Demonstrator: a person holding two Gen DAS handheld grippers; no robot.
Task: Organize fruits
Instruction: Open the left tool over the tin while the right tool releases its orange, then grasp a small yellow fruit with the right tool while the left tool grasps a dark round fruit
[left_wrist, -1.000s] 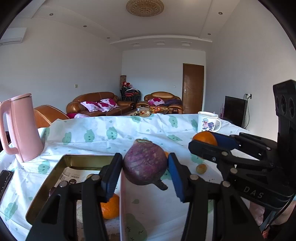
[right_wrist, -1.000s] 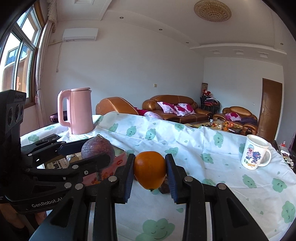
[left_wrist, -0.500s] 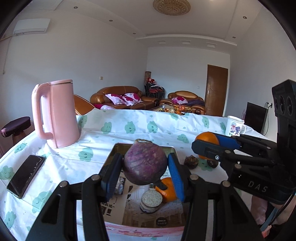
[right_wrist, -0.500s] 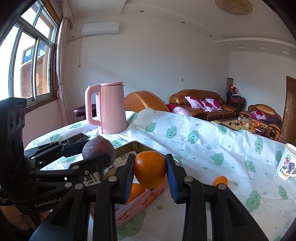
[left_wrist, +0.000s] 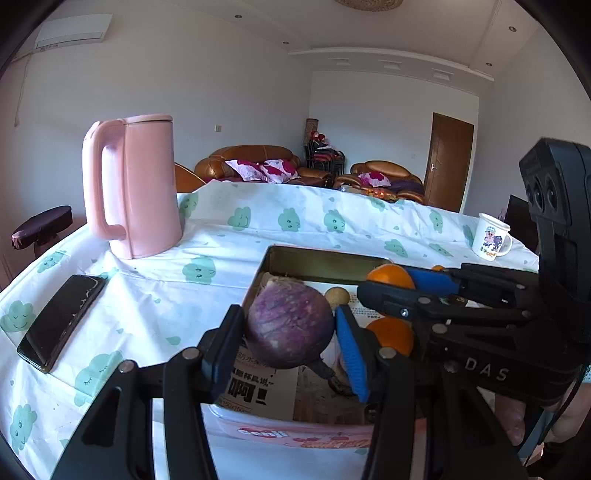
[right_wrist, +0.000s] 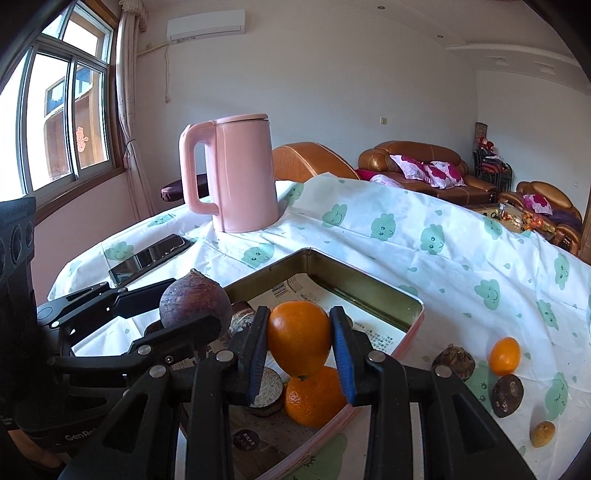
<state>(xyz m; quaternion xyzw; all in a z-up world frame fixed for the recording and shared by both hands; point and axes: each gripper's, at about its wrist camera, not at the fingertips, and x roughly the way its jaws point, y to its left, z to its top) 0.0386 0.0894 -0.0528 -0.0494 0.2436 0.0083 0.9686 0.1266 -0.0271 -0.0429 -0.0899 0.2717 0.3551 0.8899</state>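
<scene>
The sorting is looking partly done, judging by how the fruit is lying; inside the tin box (right_wrist: 413, 301), which is lined with printed paper, an orange (right_wrist: 314, 400) is already sitting beside a round flat-topped item, and the left wrist view is showing a small tan fruit (left_wrist: 337, 296) near the far wall. Out on the tabletop (right_wrist: 461, 254), to the right of the box, four pieces are still waiting: a small orange (right_wrist: 505, 355), two dark brown fruits (right_wrist: 453, 362) (right_wrist: 507, 396), and a little yellowish one (right_wrist: 542, 434) nearest the edge.

The left gripper (left_wrist: 290, 334) is carrying a purple fruit (left_wrist: 289, 326) over the near end of the box; its jaws are standing at a moderate width and pressing on both sides of the fruit, so nothing is slipping. The right gripper (right_wrist: 300, 341) is holding a second orange (right_wrist: 298, 336) between narrowly set jaws, and that orange is hanging just above the one already in the box; whether the two are touching cannot be told.

Both held pieces are seemingly about to be set down in the box; after that, the four loose pieces on the cloth are what is left. A pink kettle (right_wrist: 236, 173) and a phone (left_wrist: 61, 326) are standing clear of the work.
</scene>
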